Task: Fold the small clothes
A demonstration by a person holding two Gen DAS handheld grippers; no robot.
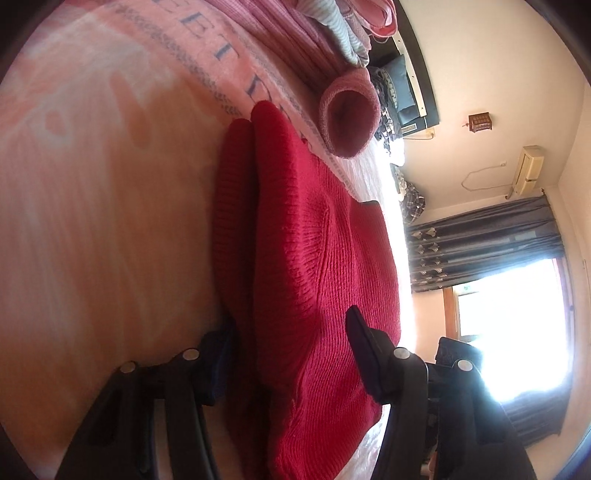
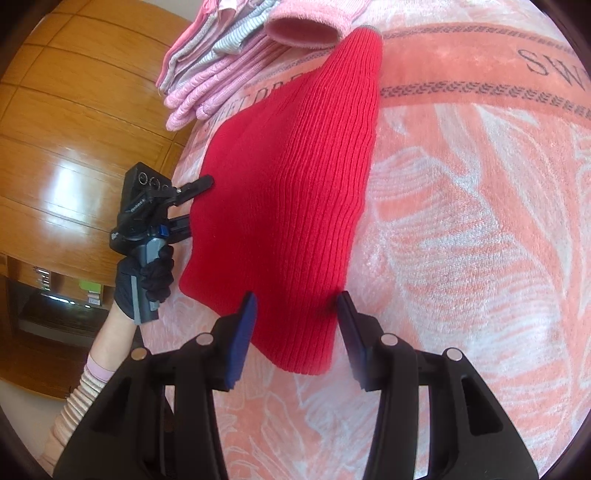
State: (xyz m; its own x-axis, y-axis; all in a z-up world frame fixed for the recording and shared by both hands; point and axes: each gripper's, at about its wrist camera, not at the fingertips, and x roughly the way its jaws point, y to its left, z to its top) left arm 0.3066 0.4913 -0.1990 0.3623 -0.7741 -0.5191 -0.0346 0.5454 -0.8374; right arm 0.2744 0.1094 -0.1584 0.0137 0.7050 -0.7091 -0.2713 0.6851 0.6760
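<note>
Red knit garment (image 2: 288,192), near corner hidden between right tool's (image 2: 295,325) spread fingers.

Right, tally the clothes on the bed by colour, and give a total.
Red: 1, the knit garment between both claws.
Pink: 1, the fuzzy cuffed piece.
Pink and grey striped: 1 stack; pieces inside cannot be counted.
Total: 3 groups.

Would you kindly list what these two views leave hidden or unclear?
- Left wrist view: the window is blown out, so outdoors is unreadable.
- Left wrist view: the red knit garment hides one finger's tip.
- Right wrist view: the blanket lettering is cut off by the edge.
</note>
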